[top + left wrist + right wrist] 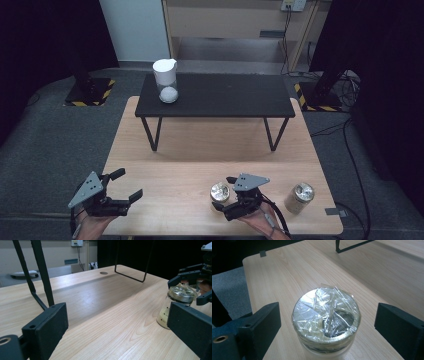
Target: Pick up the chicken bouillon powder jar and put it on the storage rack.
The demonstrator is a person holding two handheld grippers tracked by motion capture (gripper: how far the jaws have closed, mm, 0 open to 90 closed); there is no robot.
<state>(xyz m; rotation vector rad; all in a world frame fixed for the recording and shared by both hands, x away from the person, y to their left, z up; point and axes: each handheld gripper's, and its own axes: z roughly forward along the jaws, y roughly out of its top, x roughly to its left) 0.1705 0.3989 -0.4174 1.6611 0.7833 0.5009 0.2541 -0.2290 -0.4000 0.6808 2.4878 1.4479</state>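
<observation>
A small jar [220, 191] with a shiny lid wrapped in clear film stands on the wooden table [190, 150] near its front edge. My right gripper [223, 193] straddles it with one jaw on each side. In the right gripper view the jar [326, 315] sits between the jaws of my right gripper [327, 323], with a gap on both sides, so the pads do not touch it. My left gripper [129, 184] is held open at the front left with nothing in it. The left gripper view shows its wide-apart jaws [117, 332], the jar [178, 302] and the right gripper [193, 286] beyond.
A second jar [299, 197] of the same kind stands at the front right. A low black table [215, 95] on thin legs stands on the far half of the wooden table and carries a white pitcher [165, 80] at its left end.
</observation>
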